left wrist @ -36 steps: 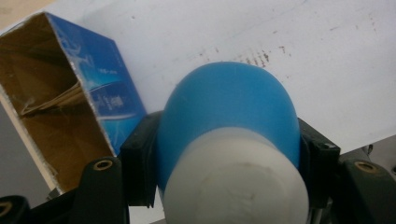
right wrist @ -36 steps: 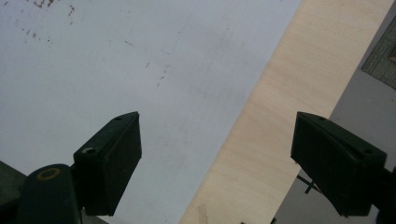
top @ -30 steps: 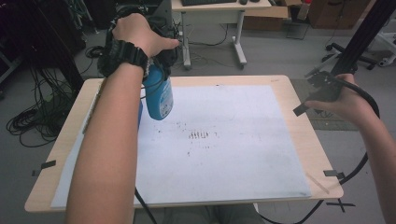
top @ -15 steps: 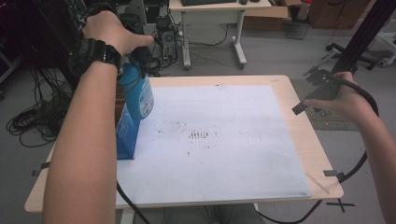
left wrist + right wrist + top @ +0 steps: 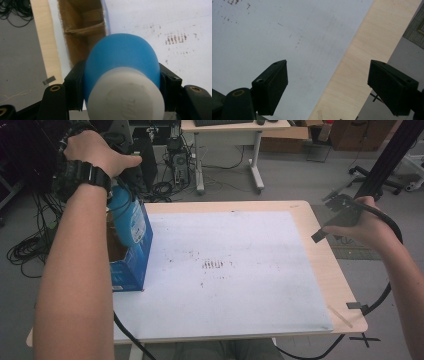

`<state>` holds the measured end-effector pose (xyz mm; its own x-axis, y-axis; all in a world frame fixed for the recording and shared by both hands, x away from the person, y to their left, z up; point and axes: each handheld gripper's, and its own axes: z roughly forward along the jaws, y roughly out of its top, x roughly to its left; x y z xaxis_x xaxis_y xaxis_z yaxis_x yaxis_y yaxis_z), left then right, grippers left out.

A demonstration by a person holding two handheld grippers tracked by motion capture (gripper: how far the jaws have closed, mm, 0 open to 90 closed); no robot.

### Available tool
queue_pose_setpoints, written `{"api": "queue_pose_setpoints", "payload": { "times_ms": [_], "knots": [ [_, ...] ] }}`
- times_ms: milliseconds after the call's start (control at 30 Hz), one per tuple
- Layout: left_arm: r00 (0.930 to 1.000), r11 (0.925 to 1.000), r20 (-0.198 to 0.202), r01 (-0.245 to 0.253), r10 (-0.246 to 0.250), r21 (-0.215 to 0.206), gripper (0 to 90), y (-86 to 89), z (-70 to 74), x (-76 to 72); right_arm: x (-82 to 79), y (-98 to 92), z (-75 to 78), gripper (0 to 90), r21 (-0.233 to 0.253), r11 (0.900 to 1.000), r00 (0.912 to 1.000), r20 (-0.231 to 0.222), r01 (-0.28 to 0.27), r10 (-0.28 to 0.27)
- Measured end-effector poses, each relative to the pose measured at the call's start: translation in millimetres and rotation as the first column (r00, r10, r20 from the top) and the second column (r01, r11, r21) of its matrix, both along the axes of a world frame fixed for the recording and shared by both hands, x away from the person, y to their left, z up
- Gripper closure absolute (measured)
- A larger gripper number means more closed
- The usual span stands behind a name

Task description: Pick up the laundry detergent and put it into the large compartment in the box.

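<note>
Left gripper (image 5: 120,82) jaws pinching blue plastic bottle with white cap (image 5: 122,75) above open blue cardboard box (image 5: 131,262) at table's left edge. Risk: bottle base catches box rim, tipping box. Right gripper (image 5: 327,87) jaws spread, idle at right.

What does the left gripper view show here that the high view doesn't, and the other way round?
Left gripper view: the bottle's white cap clamped between the black jaws, and the box's brown cardboard inside. High view: the box's blue outer wall, the right gripper off the table's right edge, both forearms. Both: the blue bottle over the open box and the stained white sheet.
</note>
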<state>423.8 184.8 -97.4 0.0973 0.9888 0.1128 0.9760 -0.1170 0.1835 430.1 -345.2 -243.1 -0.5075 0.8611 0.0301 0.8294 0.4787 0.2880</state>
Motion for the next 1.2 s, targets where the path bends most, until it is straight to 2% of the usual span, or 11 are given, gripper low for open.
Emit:
{"api": "queue_pose_setpoints", "payload": {
  "times_ms": [333,533,900,1200],
  "knots": [
    [0.9981,0.9978,0.025,-0.058,0.057,0.033,37.4,18.8,0.4,0.2,1.6,1.6,-0.1,16.7,-0.006,1.0,1.0,-0.002,-0.001,0.001],
    [0.9966,0.9956,0.025,-0.08,0.079,0.048,37.4,27.1,-2.1,0.0,1.8,2.0,0.2,16.7,-0.008,1.0,1.0,-0.004,-0.002,0.002],
    [0.9946,0.9938,0.024,-0.102,0.101,0.046,37.5,38.3,-7.1,0.6,2.1,1.6,0.9,16.5,-0.009,1.0,1.0,-0.003,-0.001,0.001],
    [0.9939,0.9926,0.02,-0.109,0.108,0.053,37.4,40.4,-9.0,0.6,3.1,0.0,-0.3,16.4,-0.005,1.0,0.9999,-0.01,0.001,-0.001]
  ]
}}
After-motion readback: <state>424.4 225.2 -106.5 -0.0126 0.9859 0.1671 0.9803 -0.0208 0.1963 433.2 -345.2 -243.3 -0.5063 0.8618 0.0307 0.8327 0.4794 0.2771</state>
